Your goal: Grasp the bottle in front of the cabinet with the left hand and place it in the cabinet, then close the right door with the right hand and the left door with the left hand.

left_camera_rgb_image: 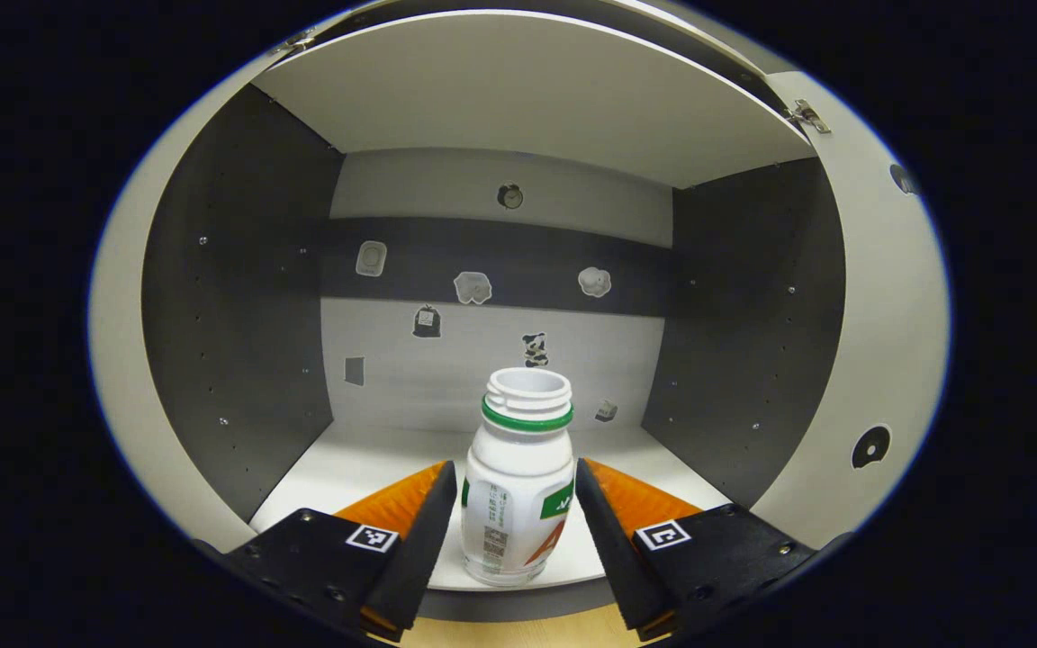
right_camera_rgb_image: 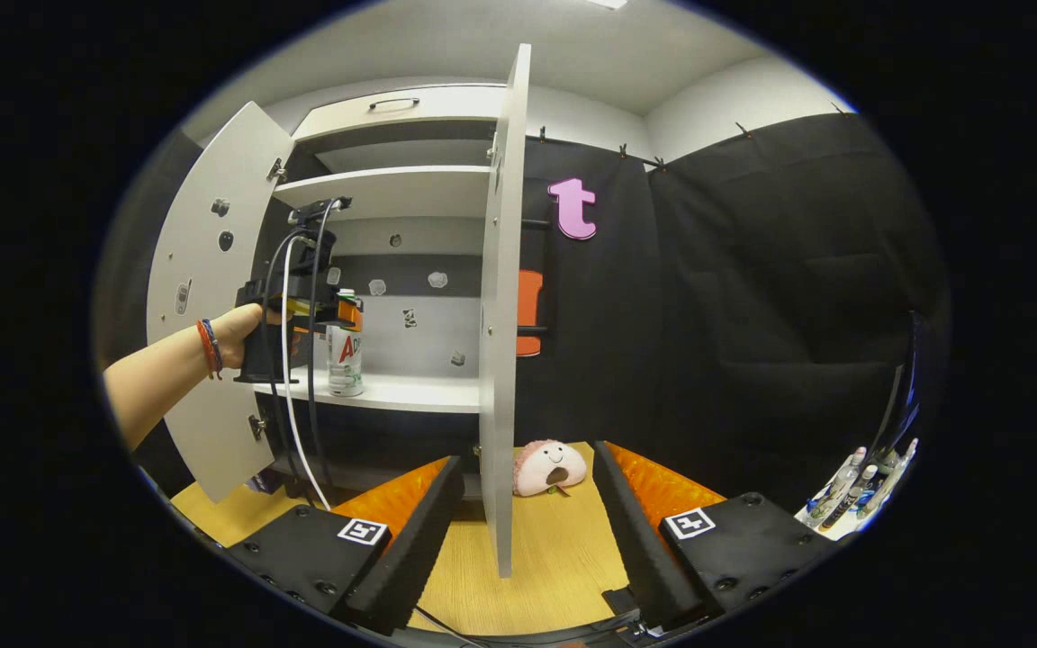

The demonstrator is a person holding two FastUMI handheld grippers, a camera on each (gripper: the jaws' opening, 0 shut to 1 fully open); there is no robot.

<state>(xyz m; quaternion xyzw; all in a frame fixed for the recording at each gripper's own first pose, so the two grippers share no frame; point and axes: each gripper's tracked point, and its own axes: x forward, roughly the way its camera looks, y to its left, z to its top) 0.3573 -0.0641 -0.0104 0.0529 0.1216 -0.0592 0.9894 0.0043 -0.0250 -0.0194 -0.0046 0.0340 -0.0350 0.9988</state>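
White plastic, with a green ring under an uncapped neck: that is the bottle (left_camera_rgb_image: 518,486) we are looking at between the fingers of our left gripper (left_camera_rgb_image: 516,517), standing upright near the front edge of the cabinet's shelf (left_camera_rgb_image: 356,468). The fingers are flanking its body on both sides, very close to it, yet we cannot tell whether they are pressing on it or have a sliver of gap, so we are calling the grip uncertain. Judging by the base, which seems to be sitting on the shelf, the placing step is nearly done and letting go would come next. From the right gripper view, the left gripper (right_camera_rgb_image: 338,315) and the hand (right_camera_rgb_image: 235,335) carrying it are reaching in at shelf height, with the bottle (right_camera_rgb_image: 345,346) just beyond its tips. Our right gripper (right_camera_rgb_image: 527,540) is spread wide with nothing between its fingers; the right door (right_camera_rgb_image: 502,306) is standing edge-on straight ahead of its gap, probably so we can push it shut once the bottle is free. The left door (right_camera_rgb_image: 203,297) is swung open off to the left of those fingers, behind the reaching arm. A small plush toy (right_camera_rgb_image: 547,466) is lying on the wooden tabletop (right_camera_rgb_image: 554,558) ahead of the open fingers, partly cut off by the door's edge. Stickers on the cabinet's back wall are too small to read, and the cluster of small bottles (right_camera_rgb_image: 852,490) far right is blurred by the lens.
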